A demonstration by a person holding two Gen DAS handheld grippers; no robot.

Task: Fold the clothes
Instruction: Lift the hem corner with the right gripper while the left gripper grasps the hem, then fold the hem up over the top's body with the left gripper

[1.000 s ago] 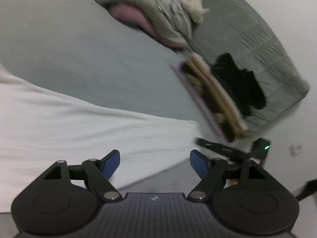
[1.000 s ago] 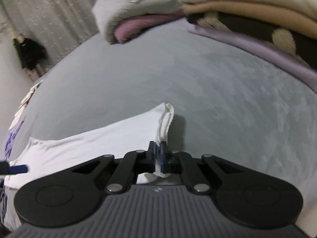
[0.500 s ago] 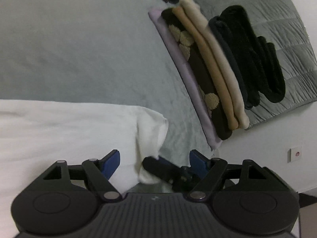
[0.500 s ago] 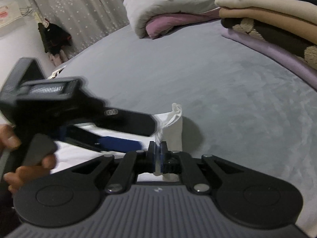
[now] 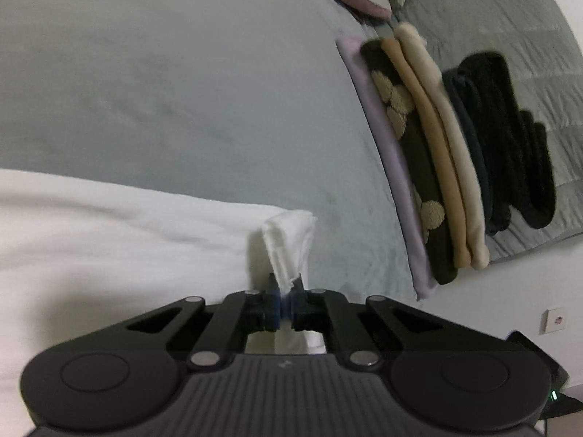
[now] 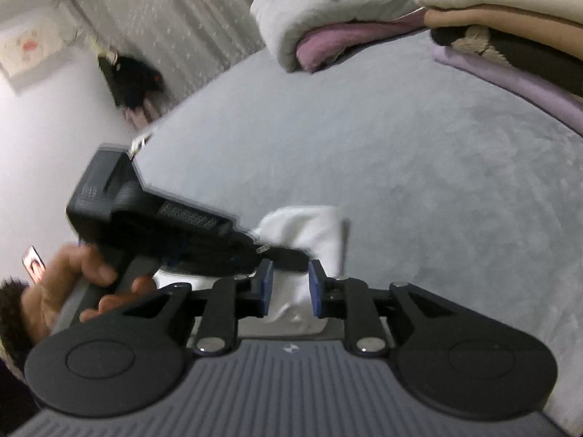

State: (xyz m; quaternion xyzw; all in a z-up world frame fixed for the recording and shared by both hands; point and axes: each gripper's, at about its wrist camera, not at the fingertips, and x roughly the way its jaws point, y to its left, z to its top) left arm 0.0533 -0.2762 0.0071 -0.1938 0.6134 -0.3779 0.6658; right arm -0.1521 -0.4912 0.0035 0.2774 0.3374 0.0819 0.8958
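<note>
A: Where is the white garment (image 5: pixel 109 240) now?

B: It lies flat on the grey bed cover (image 5: pixel 182 91), at about 8 o'clock in the left wrist view. One corner of it is pulled up into a small peak near the middle of the view.

A: And the left gripper (image 5: pixel 286 307)?

B: Its blue pads are pressed together on that raised corner, so it is pinching the cloth. The cloth stands up above the pads and also hangs down behind them.

A: What about the right gripper (image 6: pixel 290 287)?

B: Its jaws are opening. The same white corner is between the two blue pads (image 6: pixel 265 284), but there is a gap on both sides and the pads do not press on it.

A: Do the two tools meet?

B: Nearly. In the right wrist view the left tool comes in from 9 o'clock, and its tip is just in front of the right pads. A person's hand (image 6: pixel 69 287) holds its handle at 8 o'clock.

A: What else is on the bed?

B: A stack of folded clothes (image 5: pixel 430 153) at 2 o'clock, with lilac, dark brown, tan and cream layers. A black garment (image 5: pixel 510 138) is just beside it. A folded grey and pink blanket (image 6: pixel 320 18) is at 12 o'clock in the right wrist view.
</note>
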